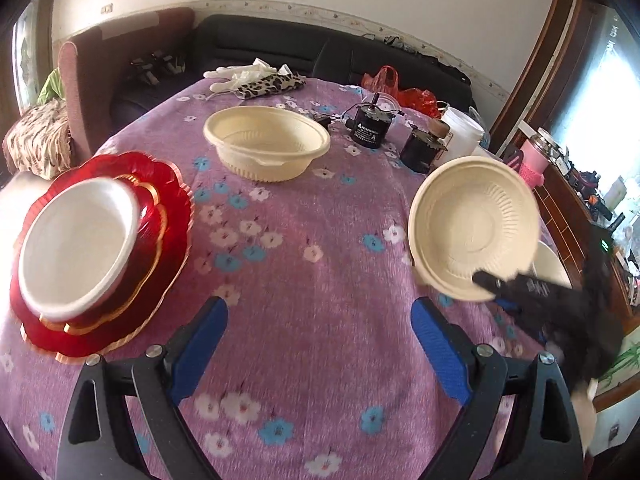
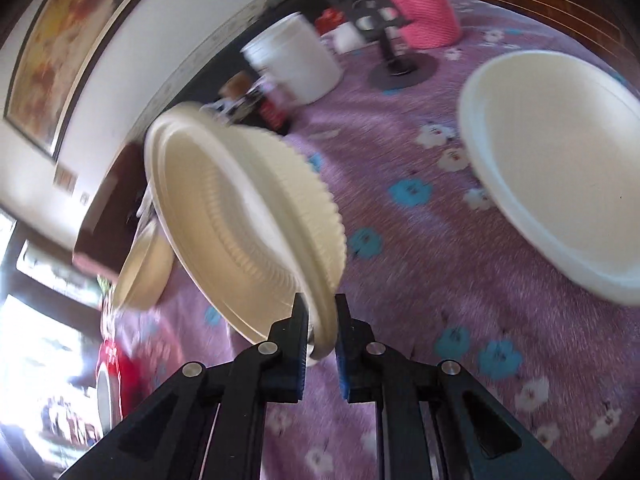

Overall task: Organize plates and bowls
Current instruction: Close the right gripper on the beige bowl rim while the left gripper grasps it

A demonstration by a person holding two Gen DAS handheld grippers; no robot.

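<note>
My right gripper [image 2: 321,322] is shut on the rim of a cream ribbed bowl [image 2: 244,216], holding it tilted above the purple floral tablecloth; it also shows in the left wrist view [image 1: 474,228], with the right gripper [image 1: 486,280] at its lower rim. A second cream bowl [image 1: 267,142] stands upright at the table's middle back, also visible in the right wrist view [image 2: 140,272]. A white bowl [image 1: 78,244] sits on stacked red plates [image 1: 160,264] at the left. My left gripper [image 1: 318,320] is open and empty above the cloth. A white plate [image 2: 560,168] lies at the right.
Two black motors [image 1: 368,128], a white tub [image 1: 464,128], a red bag [image 1: 404,92] and a pink cup [image 1: 534,160] stand at the back right. Gloves and a leopard cloth [image 1: 264,84] lie at the far edge. A sofa stands behind the table.
</note>
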